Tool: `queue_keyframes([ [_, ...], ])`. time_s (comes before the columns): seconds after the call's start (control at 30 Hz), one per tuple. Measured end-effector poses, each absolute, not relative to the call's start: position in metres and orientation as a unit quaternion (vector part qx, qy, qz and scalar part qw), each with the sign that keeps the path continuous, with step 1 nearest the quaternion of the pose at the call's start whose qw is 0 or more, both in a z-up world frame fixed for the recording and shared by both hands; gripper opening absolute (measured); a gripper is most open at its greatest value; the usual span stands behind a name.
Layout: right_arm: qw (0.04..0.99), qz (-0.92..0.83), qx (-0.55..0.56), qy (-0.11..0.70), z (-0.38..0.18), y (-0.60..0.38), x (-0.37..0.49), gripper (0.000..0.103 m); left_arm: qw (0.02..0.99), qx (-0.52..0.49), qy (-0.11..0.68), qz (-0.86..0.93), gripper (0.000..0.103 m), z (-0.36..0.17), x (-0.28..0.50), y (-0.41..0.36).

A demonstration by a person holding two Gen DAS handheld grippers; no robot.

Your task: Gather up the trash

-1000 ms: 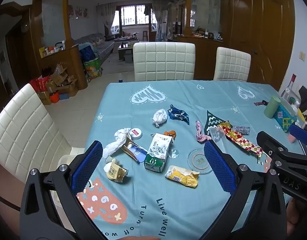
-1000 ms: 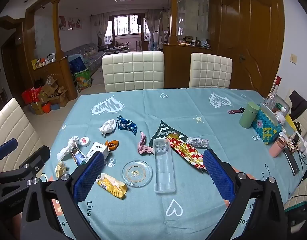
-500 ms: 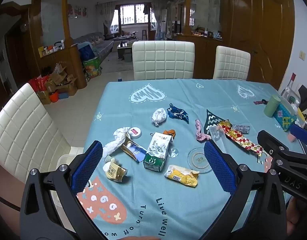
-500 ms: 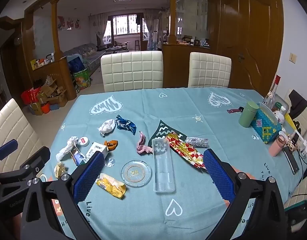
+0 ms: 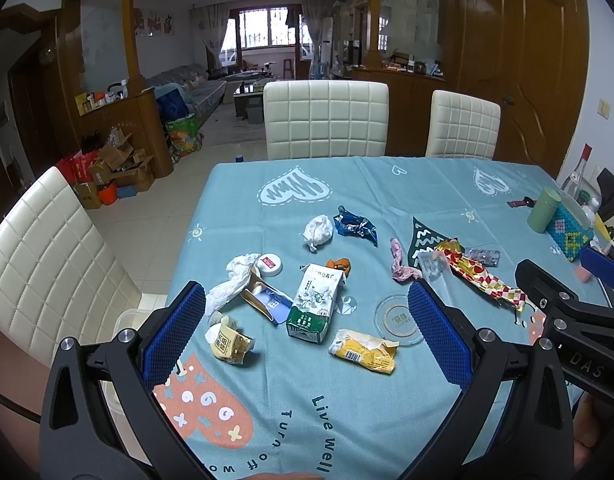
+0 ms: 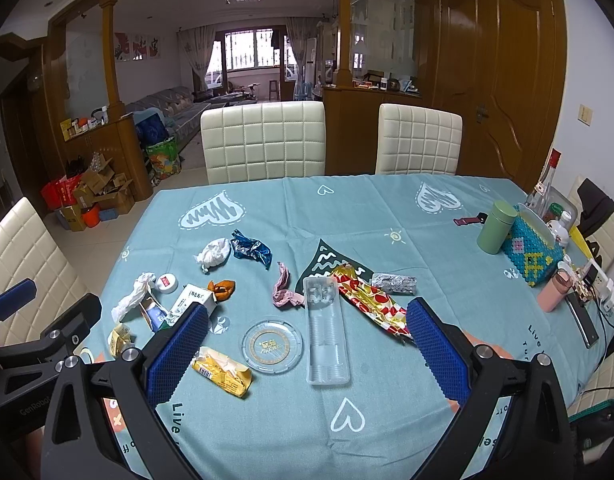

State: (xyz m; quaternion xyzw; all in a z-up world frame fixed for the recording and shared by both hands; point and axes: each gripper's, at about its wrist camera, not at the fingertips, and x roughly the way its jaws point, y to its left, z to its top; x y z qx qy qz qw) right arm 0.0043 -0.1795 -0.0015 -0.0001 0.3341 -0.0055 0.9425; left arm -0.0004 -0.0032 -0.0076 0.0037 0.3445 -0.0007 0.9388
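Crumpled wrappers, tissue & milk carton on tablecloth

The cloth on the counter is teal with white scribbled hearts and a coral patch. Both tongs are black with blue dimpled pads. The carton is white up top, green at the bottom. There's a yellow wrapper, a shiny blue wrapper, a pink scrap, a red-and-gold checked wrapper, a sage green tin, and a blue beaded box.
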Motion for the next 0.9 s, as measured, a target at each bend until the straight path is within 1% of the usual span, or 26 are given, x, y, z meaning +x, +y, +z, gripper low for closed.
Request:
queue_keyframes([
  [0.9,0.942,-0.006,0.001,0.336,-0.0027,-0.1798,0.0044,0.097,0.939,0.003,0.344,-0.002,0.1,-0.0075,0.0023,-0.0029],
])
